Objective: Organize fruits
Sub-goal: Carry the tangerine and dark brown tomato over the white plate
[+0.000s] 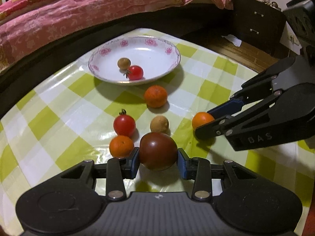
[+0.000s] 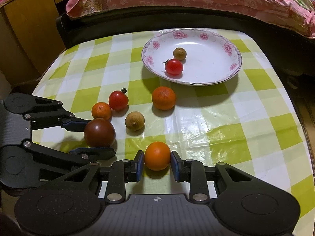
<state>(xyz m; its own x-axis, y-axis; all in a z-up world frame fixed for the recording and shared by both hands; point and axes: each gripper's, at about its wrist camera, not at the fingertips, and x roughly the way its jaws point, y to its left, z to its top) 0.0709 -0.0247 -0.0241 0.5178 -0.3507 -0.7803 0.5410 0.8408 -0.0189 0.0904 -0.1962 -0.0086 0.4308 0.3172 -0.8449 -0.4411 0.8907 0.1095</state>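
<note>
Dark tomato (image 1: pixel 158 151) sits on the table (image 1: pixel 196 74), clamped between the pads of the left hand-held gripper (image 1: pixel 158 160). A small orange (image 1: pixel 121 146) touches its left finger. Orange fruit (image 2: pixel 157 156) lies between the right hand-held gripper (image 2: pixel 157 163) pads, both touching. Round; no long axis. Plate (image 2: pixel 226 74) beyond holds two fruits.

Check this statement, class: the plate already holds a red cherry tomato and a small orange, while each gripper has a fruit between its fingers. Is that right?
Not quite. The plate holds a red cherry tomato and a brown longan, not an orange, as the right wrist view shows. The rest stands: the left gripper has the dark tomato, the right gripper an orange.
</note>
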